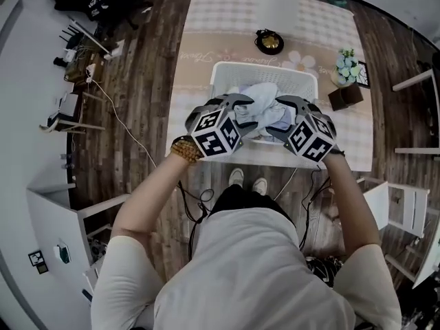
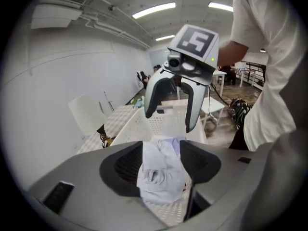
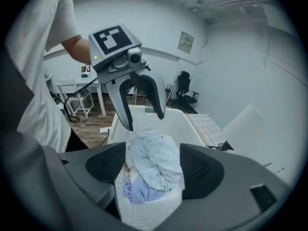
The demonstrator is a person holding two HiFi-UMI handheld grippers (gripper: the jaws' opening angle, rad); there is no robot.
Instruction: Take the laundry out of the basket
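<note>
The left gripper (image 1: 237, 112) and the right gripper (image 1: 285, 114) are held side by side, low over the near half of the basket (image 1: 265, 66). The left jaws are clenched on a white cloth (image 2: 161, 174), which is bunched between the pads. The right jaws are clenched on a pale blue cloth (image 3: 154, 158), and a purple cloth (image 3: 138, 192) lies under it on the perforated floor. All the laundry (image 1: 260, 93) is heaped inside the basket, and none has been taken out.

The step in hand is judged to be the first lift. Both grips are best raised together and straight up until the hanging cloth is clear of the rim. The lift should be slow, since a light plastic basket may be dragged along if a fold catches. If both cloths belong to one garment, the grippers should be kept level so that it is not stretched.

Only the head view shows the basket standing on the table (image 1: 227, 26), with a flower pot (image 1: 347, 67) further off. The grip itself is hidden there and is shown only by the gripper views. Nothing of the purple cloth is shown by the left gripper view.
</note>
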